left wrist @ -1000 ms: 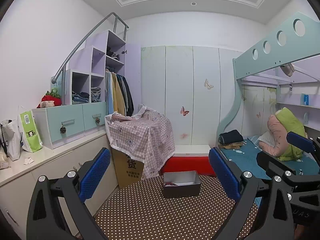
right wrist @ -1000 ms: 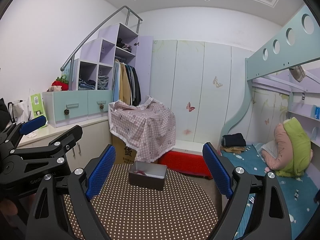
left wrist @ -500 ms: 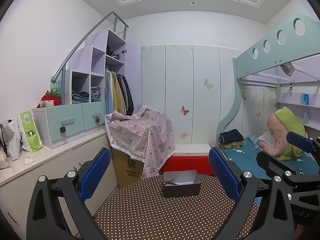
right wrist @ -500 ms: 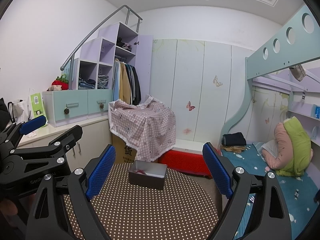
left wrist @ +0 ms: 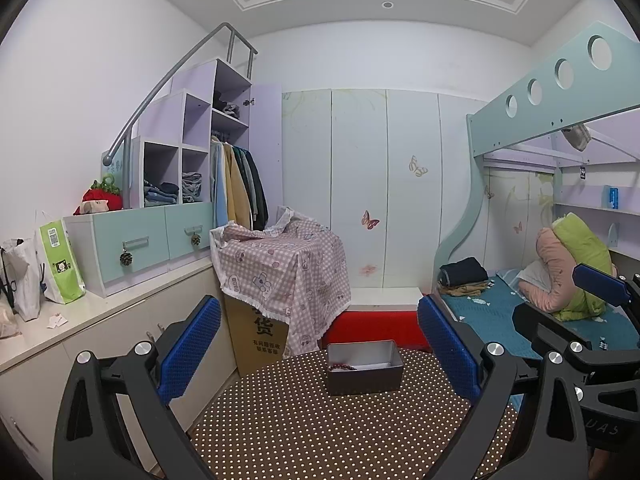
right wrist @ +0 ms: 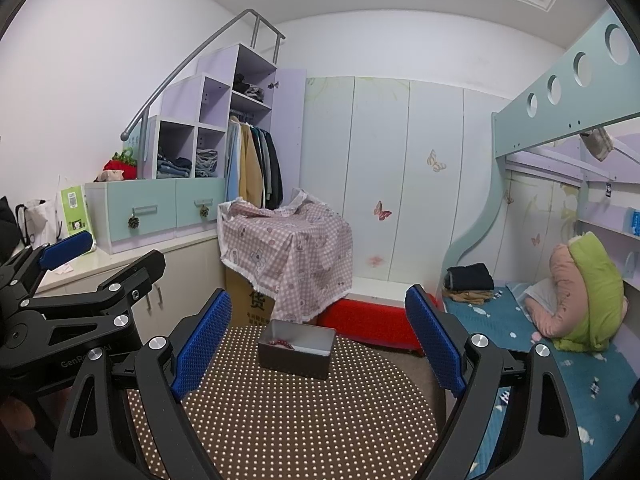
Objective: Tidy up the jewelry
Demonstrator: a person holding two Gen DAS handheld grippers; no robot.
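Beaded bracelet [left wrist: 342, 367], dark red, lies inside the grey metal tin [left wrist: 365, 376] against its left wall — in the right wrist view the same bracelet [right wrist: 282, 344] shows at the tin's [right wrist: 295, 357] back-left corner. Rest of the tin's floor looks bare and pale.

Tin sits on the round worktop [left wrist: 320, 432], covered in brown cloth with pale dots, toward the far edge. Nothing else seen on that cloth.

Left hand-held gripper [left wrist: 319, 346]: blue pads wide apart, framing the tin from the near side, touching nothing. Right hand-held gripper [right wrist: 318, 340]: pads likewise spread wide, empty, tin visible between them but well beyond the tips. Each gripper appears at the edge of the other's view — the two are held side by side, both aimed roughly level toward the tin.

Beyond the worktop: a cardboard box [left wrist: 256, 338] with printed characters, draped in a pink checked cloth [left wrist: 280, 268]; a red storage box [left wrist: 376, 330] on the floor to its right. Left wall — white counter with a green bag [left wrist: 60, 262], teal drawers with pinecone pulls, cubby shelves, hanging coats. Right — bunk bed with a blue sheet [left wrist: 492, 312], folded dark clothes, pink and green bedding.
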